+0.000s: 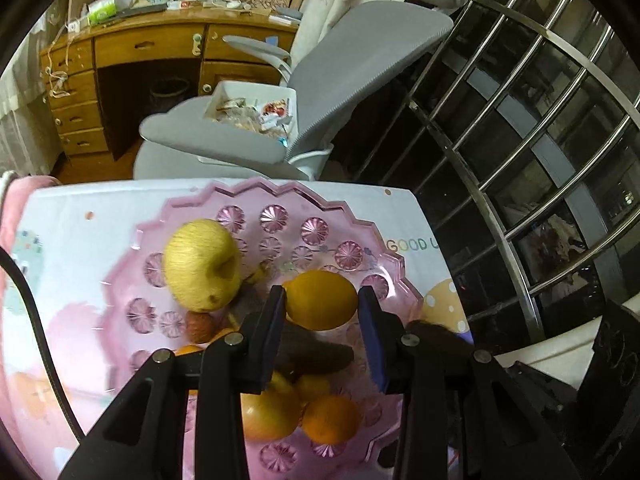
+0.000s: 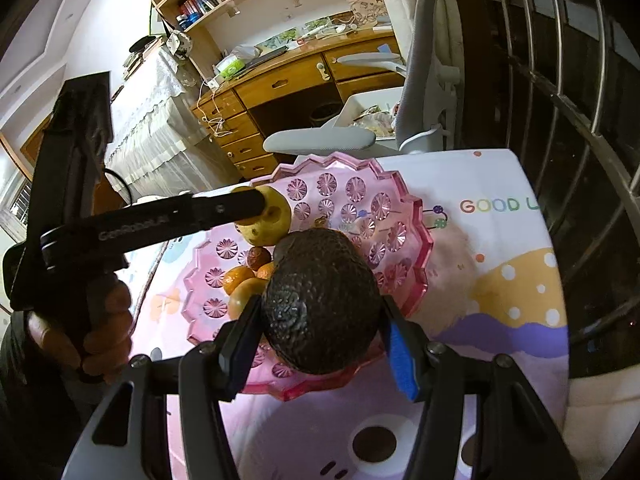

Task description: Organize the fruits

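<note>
Over the pink fruit tray [image 2: 404, 216], the right gripper [image 2: 320, 340] clamps an avocado [image 2: 322, 300], long axis toward the tray's far rim. The left gripper [image 1: 322, 308] grips a lemon [image 1: 322, 300] above the tray's middle, right of the yellow apple [image 1: 202, 266].

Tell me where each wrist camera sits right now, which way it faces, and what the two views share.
Left wrist: on the left gripper, looking down over the pink tray; its fingers clamp a lemon.
Right wrist: on the right gripper, angled down at the tray; it grips an avocado; the left hand shows.
Shared: tray, yellow apple, oranges, grey chair, wooden desk.
</note>
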Tool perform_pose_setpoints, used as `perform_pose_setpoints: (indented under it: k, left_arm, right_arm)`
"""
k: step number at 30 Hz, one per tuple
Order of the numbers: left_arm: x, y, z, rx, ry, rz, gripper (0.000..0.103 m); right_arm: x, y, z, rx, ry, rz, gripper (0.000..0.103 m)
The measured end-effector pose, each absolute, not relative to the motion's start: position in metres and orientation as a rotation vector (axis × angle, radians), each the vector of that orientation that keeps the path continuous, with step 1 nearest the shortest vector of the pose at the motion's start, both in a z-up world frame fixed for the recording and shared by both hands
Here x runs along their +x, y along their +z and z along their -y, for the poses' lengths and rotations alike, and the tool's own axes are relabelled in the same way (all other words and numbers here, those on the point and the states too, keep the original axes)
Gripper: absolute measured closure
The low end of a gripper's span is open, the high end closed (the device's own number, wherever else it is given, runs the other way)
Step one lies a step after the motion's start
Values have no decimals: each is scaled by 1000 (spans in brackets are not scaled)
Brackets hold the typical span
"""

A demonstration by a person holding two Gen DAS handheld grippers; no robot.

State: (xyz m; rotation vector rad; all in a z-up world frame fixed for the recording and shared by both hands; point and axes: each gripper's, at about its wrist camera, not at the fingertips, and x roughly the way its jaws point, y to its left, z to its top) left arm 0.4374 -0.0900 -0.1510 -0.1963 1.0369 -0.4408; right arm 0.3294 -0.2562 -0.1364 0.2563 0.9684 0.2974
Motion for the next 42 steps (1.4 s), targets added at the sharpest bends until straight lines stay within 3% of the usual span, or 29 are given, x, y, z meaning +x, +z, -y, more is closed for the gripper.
perform_pose_setpoints:
  k: [8,10,12,16,24,28,42]
  left_arm:
    - [448,-176,106,-192,-444,-1077,68]
    - [449,-178,107,-194,-451,-1085,63]
    - [449,-177,107,-198,-459,-1084,44]
    - [447,-168,105,-183,-454,-1067,42]
    - [427,-142,77,-184,-407,-1050,25]
    - [404,-134,52,-186,-380,-1066,24]
    - [241,-144,-53,-214,-261,-1214,19]
  right_arm:
    - [344,-164,257,252,297,-1034,45]
    - [345,-167,257,251,293,-1043,45]
    - [348,-169,258,253,293,-1055,44]
    - [348,-160,259,259,307,-1012,43]
    - [336,-141,242,182,283,-1017,39]
    - [319,-131,233,157,223,-1021,30]
    - [194,-133,165,169,139,-1109,22]
